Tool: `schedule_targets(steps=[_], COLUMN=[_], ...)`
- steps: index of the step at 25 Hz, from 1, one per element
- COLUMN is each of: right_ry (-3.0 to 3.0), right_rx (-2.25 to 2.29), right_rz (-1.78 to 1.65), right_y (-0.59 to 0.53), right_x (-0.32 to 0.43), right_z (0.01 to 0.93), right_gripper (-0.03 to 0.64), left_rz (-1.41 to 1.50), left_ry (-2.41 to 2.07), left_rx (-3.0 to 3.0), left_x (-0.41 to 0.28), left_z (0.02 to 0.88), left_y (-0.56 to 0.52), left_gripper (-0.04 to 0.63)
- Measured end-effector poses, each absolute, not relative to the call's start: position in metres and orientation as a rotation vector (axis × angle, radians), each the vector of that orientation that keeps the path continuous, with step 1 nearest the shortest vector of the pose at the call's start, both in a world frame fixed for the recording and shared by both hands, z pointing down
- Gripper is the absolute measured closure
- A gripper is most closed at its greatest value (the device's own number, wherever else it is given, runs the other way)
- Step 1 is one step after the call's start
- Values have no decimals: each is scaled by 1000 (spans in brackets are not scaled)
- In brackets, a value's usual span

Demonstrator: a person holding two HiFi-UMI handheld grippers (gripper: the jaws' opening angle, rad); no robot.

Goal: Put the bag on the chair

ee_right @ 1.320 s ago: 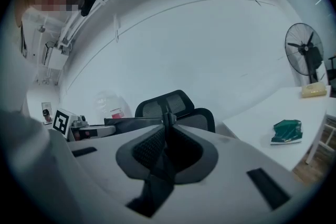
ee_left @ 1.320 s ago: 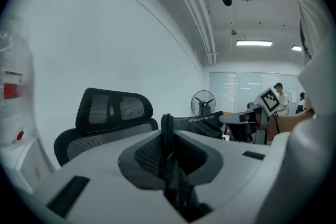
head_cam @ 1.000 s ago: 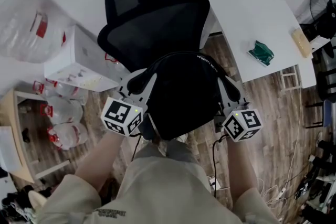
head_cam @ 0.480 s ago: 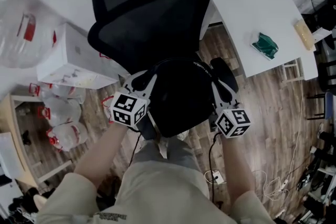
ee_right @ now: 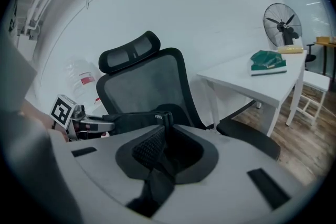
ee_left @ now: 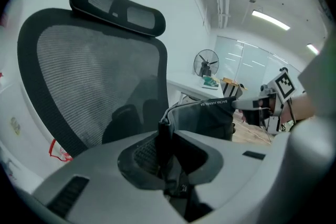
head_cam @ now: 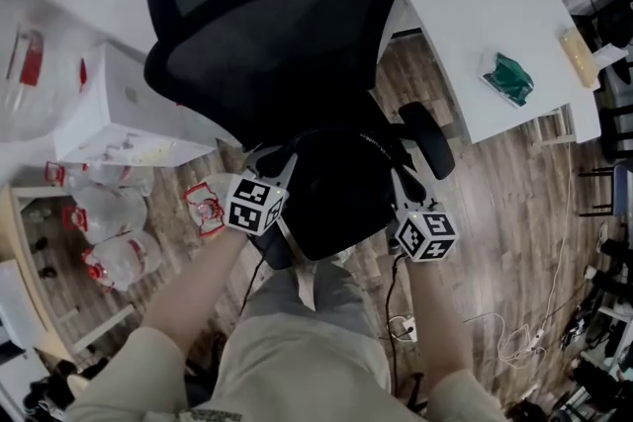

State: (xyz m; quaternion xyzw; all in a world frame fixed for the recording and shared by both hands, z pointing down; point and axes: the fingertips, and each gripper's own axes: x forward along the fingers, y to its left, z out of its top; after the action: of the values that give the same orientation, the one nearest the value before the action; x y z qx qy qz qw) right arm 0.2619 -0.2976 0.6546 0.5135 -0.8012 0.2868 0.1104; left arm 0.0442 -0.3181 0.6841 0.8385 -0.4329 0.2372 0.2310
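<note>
A black bag [head_cam: 341, 193] hangs between my two grippers, in front of the black mesh-backed office chair [head_cam: 267, 25] and over its seat. My left gripper [head_cam: 280, 163] is shut on the bag's left top edge, and the right gripper [head_cam: 399, 185] is shut on its right top edge. In the left gripper view the jaws pinch a black strap of the bag [ee_left: 210, 115], with the chair back [ee_left: 94, 71] close behind. In the right gripper view the bag [ee_right: 137, 119] stretches across to the left gripper [ee_right: 73, 114]. The seat is hidden under the bag.
A white table [head_cam: 475, 54] with a green item [head_cam: 511, 79] stands at the right, and the chair's armrest [head_cam: 427, 138] juts toward it. A white box [head_cam: 109, 119] and plastic bags [head_cam: 104, 247] lie at the left. A fan [ee_right: 282, 23] and cables [head_cam: 514, 336] are at the right.
The two grippers have drawn closer together with the bag between them. The chair back now sits nearer and further left in the head view.
</note>
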Motion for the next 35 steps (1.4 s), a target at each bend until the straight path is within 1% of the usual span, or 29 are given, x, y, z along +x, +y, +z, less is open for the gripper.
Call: schedule_targets(steps=[10, 18, 24, 28, 32, 35], right_ry=[-2187, -2079, -2018, -1958, -1912, -1907], right_rx=[1506, 1509, 1501, 1509, 1527, 1534], right_rz=[911, 981, 1021, 1091, 1107, 1094], right_y=[-274, -247, -235, -230, -228, -226], right_x=[267, 271, 273, 275, 282, 282], right_z=[742, 783, 797, 804, 801, 791], right_gripper=[552, 547, 541, 537, 489, 447], left_rz=[849, 978, 1070, 1086, 1105, 1103], left_ry=[-1058, -981, -912, -965, -967, -974], left_rx=[2200, 2114, 2054, 1999, 2008, 2015], left_x=[46, 49, 46, 41, 45, 42], left_z=[773, 807, 820, 820, 814, 807], left_y=[-301, -281, -263, -265, -264, -262], left_gripper=[522, 515, 514, 472, 399, 388])
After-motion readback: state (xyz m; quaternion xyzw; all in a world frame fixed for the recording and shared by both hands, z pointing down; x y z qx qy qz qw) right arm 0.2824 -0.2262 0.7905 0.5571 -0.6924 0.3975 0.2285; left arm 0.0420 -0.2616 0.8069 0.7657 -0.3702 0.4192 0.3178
